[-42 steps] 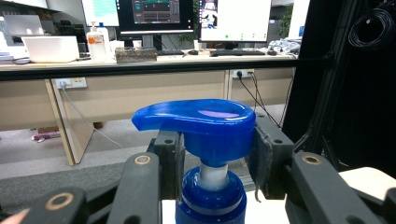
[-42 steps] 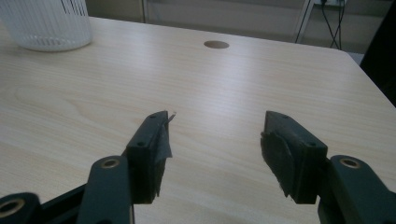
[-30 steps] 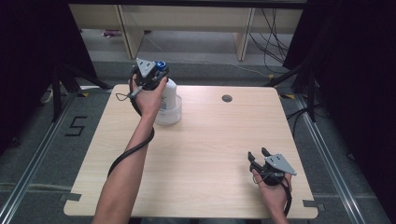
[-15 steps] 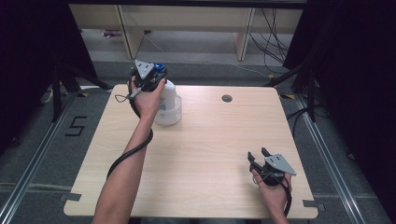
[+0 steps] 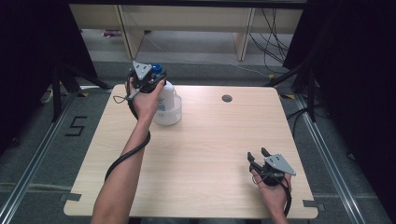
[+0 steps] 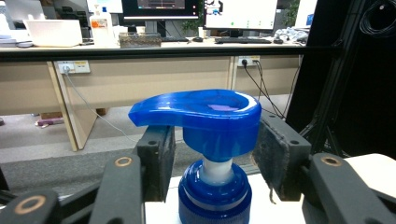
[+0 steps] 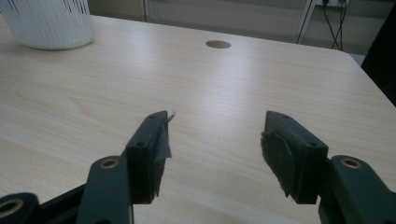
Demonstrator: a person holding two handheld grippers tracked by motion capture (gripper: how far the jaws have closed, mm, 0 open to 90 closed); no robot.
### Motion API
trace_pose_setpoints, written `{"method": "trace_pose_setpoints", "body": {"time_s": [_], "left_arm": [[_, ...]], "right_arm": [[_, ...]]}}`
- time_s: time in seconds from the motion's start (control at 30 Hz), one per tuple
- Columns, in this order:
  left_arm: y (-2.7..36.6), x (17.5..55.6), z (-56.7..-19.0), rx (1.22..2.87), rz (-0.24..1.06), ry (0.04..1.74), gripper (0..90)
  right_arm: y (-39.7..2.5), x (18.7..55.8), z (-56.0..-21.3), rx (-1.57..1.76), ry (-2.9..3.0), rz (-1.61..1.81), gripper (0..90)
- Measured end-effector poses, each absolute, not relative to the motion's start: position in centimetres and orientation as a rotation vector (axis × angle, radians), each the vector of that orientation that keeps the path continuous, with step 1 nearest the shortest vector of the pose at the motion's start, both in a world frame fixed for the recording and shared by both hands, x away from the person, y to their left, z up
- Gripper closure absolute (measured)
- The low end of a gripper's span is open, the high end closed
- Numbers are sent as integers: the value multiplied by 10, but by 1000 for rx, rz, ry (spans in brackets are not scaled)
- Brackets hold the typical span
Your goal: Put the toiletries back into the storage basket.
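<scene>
At the upper left of the tabletop (image 5: 196, 154), the left gripper (image 6: 212, 154) brackets the pump bottle's (image 5: 167, 106) blue pump head (image 6: 201, 116), apparently ready to clamp it, while the right gripper (image 5: 258, 157) rests released at lower right.

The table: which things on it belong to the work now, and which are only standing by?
In the work:
- pump bottle, white with a blue pump head
- left gripper, jaws either side of the pump head

Standing by:
- right gripper, open, over bare table
- cable hole in the table
</scene>
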State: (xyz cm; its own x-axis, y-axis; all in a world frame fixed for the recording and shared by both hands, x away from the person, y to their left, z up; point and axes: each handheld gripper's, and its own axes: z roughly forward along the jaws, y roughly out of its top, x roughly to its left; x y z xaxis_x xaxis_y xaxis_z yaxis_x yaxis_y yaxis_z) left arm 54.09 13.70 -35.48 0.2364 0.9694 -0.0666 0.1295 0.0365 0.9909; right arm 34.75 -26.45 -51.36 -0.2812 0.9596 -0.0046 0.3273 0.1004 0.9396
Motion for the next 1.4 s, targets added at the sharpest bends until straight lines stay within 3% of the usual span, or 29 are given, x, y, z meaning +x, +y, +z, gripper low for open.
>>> {"method": "trace_pose_setpoints", "body": {"time_s": [0.4, 1.4], "left_arm": [[140, 535, -354, 1383, 959, 1118, 394], [166, 489, -374, 1365, 871, 1091, 380]], "right_arm": [[-264, 347, -513, 1275, 1711, 1185, 415], [-264, 347, -514, 1271, 1708, 1181, 414]]}}
